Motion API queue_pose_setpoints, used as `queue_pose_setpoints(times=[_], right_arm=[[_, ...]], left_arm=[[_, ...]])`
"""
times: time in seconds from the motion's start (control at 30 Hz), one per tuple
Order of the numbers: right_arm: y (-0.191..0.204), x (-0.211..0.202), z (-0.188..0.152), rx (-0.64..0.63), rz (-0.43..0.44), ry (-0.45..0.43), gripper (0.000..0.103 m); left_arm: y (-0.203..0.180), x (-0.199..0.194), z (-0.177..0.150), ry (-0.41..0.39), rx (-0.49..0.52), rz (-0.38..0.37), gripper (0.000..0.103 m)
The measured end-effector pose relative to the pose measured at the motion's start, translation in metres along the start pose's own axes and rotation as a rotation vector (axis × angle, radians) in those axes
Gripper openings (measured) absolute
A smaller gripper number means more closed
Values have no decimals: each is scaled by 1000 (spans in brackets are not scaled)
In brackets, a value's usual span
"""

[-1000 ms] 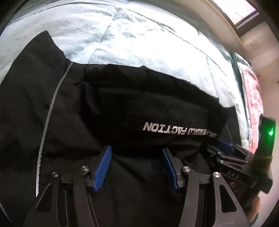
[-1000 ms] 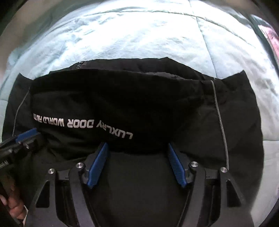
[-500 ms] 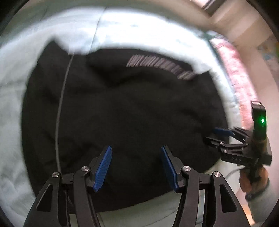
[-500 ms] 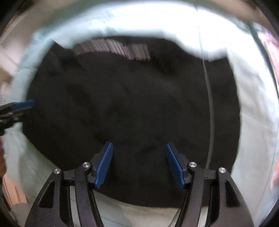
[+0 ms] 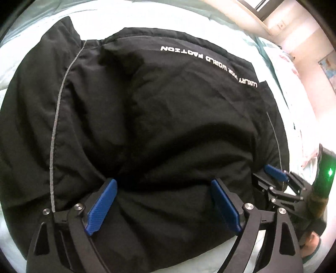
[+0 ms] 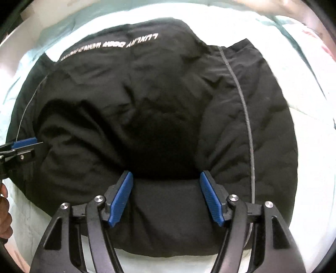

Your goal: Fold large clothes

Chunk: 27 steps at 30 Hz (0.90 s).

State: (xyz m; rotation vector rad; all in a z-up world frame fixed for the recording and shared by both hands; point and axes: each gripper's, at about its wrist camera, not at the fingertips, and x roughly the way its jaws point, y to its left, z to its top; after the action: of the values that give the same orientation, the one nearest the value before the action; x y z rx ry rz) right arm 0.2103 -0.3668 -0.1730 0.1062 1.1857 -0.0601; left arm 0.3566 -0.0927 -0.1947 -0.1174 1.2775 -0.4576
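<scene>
Both the left gripper [image 5: 162,190] and the right gripper [image 6: 166,183] are now pressing down wide open, gripping nothing, on the near edge of the black padded jacket [image 5: 168,126], which has just been folded over on the pale quilt [image 6: 304,63], its lettering now lying far ahead of the fingers.

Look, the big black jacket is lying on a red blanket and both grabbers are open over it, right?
Not quite: the blanket is not red. The left wrist view shows the black jacket lying on a pale, whitish-blue quilt. The rest holds: the left gripper and the right gripper are both open over the jacket.
</scene>
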Motion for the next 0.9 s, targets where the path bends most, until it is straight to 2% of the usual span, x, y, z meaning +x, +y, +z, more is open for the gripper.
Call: queue_pose_setpoints(times=[0.07,0.13,0.23,0.4,0.5,0.57,0.67,0.77,0.9], right_arm=[[6,-7,-8,6,-1,-5,71],[6,-11,-14,-15,10,42,71],[-6,-29,-19,32,63,85,71],[-53,-87,-10,73,38,-3,71],[-64,-114,5,92,10,-48,72],[-72,-117,26,110,-10,-74,72],[-78,-106,47,145,-2,-86,72],[-103,-104,54,183,5,-92,72],[-128,-93,65,238,106,-93,73]], left_arm=[[8,-13,-5,5,-15,-21,91],[20,-31,-10,8,-41,-47,91],[25,-63,-10,-50,-47,-32,91],[55,-132,-6,-197,-49,54,91],[86,-161,-3,-216,-61,66,91],[109,-174,-1,-219,-71,72,91],[133,-180,7,-211,-96,61,91],[142,-169,17,-191,-95,56,91],[151,-144,32,-139,-95,19,91]])
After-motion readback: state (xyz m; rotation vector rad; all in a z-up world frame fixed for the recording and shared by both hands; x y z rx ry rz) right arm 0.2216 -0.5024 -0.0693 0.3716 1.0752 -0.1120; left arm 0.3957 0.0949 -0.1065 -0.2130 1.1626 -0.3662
